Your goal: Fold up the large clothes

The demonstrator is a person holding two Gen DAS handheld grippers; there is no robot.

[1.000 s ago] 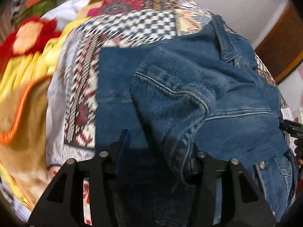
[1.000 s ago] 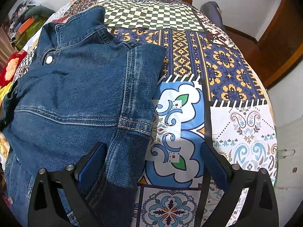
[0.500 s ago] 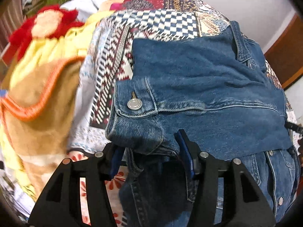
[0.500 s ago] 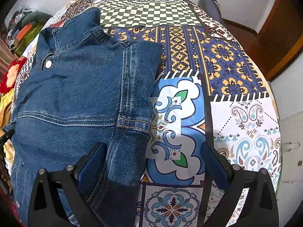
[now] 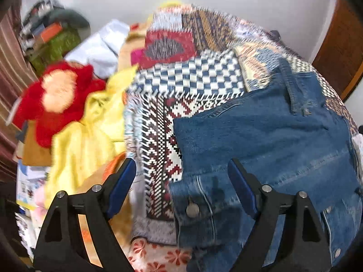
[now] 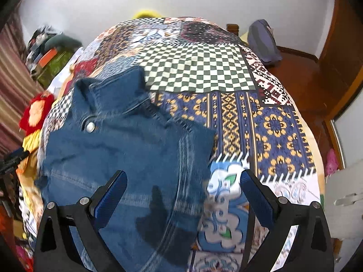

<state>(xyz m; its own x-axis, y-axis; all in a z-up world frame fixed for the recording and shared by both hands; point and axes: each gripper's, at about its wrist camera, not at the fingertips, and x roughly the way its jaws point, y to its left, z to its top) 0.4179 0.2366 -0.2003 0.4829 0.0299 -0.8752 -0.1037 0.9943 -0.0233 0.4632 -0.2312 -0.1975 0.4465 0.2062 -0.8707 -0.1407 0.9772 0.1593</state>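
A blue denim jacket (image 5: 267,140) lies on the patchwork bedspread (image 5: 195,79) with both sleeves folded in over its body. In the left wrist view my left gripper (image 5: 181,181) is open and empty, raised above the jacket's left edge, where a buttoned cuff (image 5: 192,208) lies. In the right wrist view the jacket (image 6: 127,156) fills the left half, collar at the far end. My right gripper (image 6: 183,192) is open and empty, above the jacket's right edge and folded sleeve.
A pile of yellow, red and orange blankets (image 5: 74,117) lies left of the bed. A shelf with clutter (image 6: 47,54) stands at the far left. Wooden floor and a door (image 6: 329,72) are at the right, with a grey bag (image 6: 263,43) by the wall.
My left gripper has opened and let go of the sleeve cuff, which now lies on the jacket, and has lifted away. My right gripper has risen and pulled back, still open.
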